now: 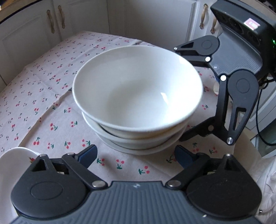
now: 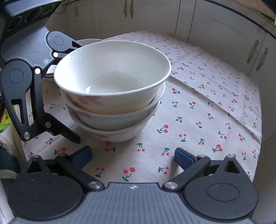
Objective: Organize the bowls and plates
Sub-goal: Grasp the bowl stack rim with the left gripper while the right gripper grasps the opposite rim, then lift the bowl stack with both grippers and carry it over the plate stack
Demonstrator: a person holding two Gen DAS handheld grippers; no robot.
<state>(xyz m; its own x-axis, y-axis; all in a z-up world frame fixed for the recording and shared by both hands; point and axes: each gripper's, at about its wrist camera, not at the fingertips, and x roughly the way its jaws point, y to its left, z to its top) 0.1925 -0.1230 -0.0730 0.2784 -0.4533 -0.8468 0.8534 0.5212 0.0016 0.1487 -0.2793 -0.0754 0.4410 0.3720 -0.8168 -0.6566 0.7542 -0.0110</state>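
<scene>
Worktop point(image 2: 215, 96) draped in a pale cloth point(image 1: 43, 96) printed with small red cherries on green stems; creases run diagonally across it. Beyond the far edge stand cream cabinet doors point(image 2: 155, 19) with recessed panels and curved, bronze-toned handles point(image 1: 60, 16). Soft daylight falls across the cloth, brighter toward the right edge in the right wrist view.

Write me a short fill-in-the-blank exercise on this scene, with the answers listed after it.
1. The stack of white ceramic bowls holds ____ bowls.
2. The white cloth under the stack is printed with small red ____.
3. Both the left claw and the right claw stand ____, with nothing between their blue pads.
4. The top bowl is ____ inside.

Missing words: three; cherries; open; empty
</scene>
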